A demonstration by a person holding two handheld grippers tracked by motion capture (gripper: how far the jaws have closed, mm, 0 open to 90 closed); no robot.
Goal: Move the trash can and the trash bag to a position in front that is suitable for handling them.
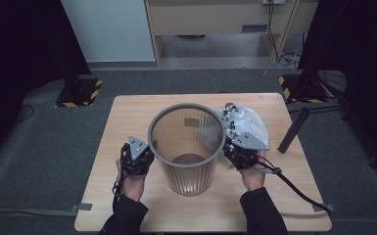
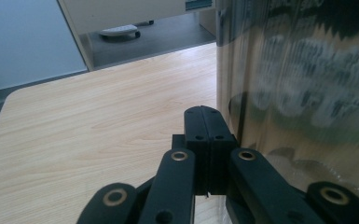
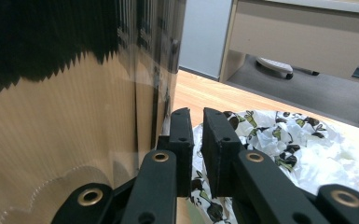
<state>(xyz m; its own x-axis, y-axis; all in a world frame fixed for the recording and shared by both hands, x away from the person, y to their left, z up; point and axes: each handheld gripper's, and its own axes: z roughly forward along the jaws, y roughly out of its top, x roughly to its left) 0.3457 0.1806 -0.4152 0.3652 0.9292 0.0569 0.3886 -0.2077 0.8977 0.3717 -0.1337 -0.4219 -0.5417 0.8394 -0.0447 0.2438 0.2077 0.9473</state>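
At frame centre, 2 closed, empty grippers, left gripper (image 1: pixel 144 152) and right gripper (image 1: pixel 230 147), flank the ribbed bin (image 1: pixel 187 147); a careless nudge could topple it onto the crumpled bag (image 1: pixel 245 125).

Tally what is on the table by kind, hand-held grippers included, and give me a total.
Translucent ribbed bin: 1
Crumpled clear plastic bag with dark print: 1
Hand-held gripper: 2, the left hand-held gripper and the right hand-held gripper, one on each side of the bin
Total: 4
The dark cylinder leaning by the table's right edge is not counted.
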